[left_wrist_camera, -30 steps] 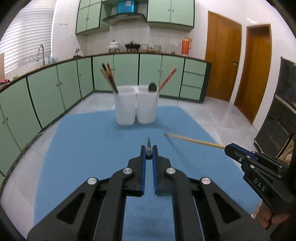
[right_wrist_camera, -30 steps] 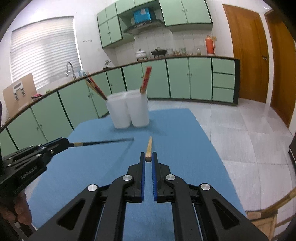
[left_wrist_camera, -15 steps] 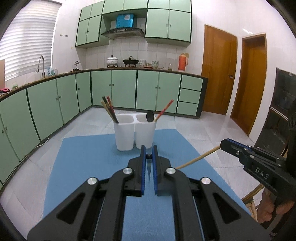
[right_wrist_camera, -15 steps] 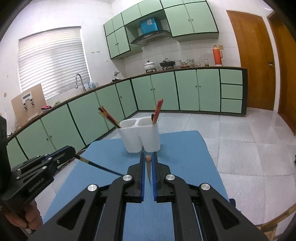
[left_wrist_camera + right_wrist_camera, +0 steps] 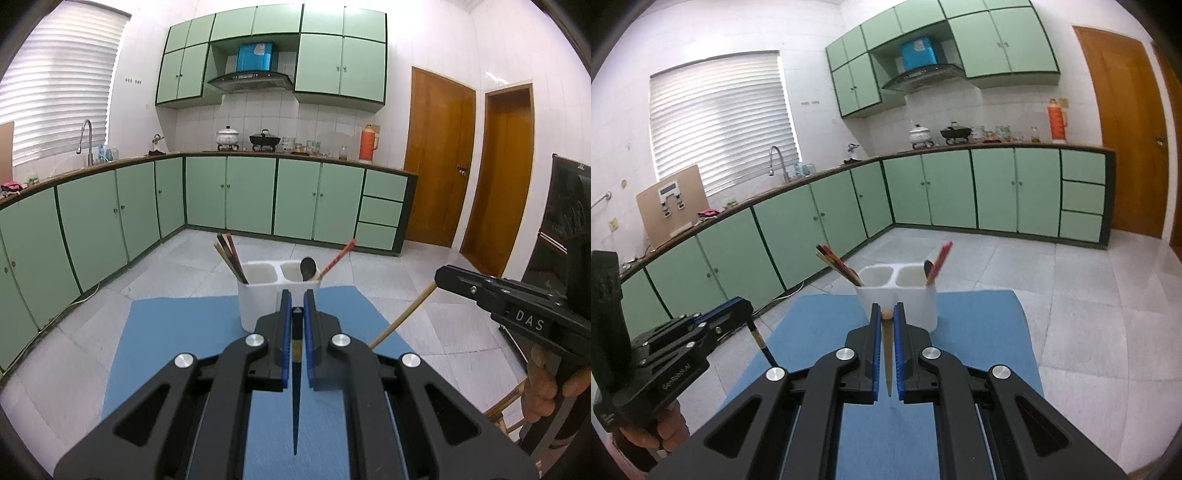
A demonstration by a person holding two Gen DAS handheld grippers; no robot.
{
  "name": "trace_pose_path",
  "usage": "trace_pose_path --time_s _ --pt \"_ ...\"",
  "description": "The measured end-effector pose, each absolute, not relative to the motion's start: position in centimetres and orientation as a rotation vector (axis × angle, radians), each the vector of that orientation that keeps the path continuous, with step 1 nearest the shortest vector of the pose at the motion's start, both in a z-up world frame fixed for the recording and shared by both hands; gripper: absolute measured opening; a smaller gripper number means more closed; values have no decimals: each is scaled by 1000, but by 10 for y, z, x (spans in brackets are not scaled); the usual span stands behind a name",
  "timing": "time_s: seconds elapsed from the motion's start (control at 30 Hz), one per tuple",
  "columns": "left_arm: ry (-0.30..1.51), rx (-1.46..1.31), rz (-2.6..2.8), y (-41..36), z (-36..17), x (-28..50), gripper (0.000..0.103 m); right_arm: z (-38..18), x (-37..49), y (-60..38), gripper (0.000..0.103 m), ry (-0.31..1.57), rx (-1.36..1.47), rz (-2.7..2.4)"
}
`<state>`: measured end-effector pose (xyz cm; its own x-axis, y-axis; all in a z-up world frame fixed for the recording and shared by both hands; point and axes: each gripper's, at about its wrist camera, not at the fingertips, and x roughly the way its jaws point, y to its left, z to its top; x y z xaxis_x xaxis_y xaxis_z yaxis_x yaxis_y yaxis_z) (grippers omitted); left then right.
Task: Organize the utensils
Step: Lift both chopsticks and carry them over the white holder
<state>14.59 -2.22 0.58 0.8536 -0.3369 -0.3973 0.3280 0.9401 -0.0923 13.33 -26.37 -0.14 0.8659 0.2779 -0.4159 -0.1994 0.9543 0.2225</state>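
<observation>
A white two-cup utensil holder (image 5: 258, 295) (image 5: 912, 291) stands at the far end of the blue mat (image 5: 177, 332) (image 5: 979, 325). Its left cup holds several dark chopsticks (image 5: 231, 258) (image 5: 836, 262). Its right cup holds a black spoon (image 5: 307, 268) and a red chopstick (image 5: 338, 258) (image 5: 940, 258). My left gripper (image 5: 296, 314) is shut on a dark chopstick (image 5: 296, 406) that hangs tip down. My right gripper (image 5: 887, 314) is shut on a light wooden chopstick (image 5: 887, 354), tip down. Both are raised in front of the holder.
The mat covers a small table with tiled floor around it. Green kitchen cabinets (image 5: 251, 195) run along the back and left walls. Wooden doors (image 5: 436, 158) stand at the right. A wooden chair part (image 5: 506, 406) shows at the lower right.
Both grippers have risen and tilted up, turning the chopsticks from roughly level to hanging tip down. The holder now appears lower and nearer the fingertips in both views.
</observation>
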Motion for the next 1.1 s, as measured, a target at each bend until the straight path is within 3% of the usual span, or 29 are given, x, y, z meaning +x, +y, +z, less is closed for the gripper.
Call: trace_pose_path --time_s 0.43,1.1 --pt "357 -17 -339 -18 35 177 5 27 167 -252 7 417 131 304" --pt "169 -2 -329 -44 123 270 5 96 240 -264 7 305 89 279"
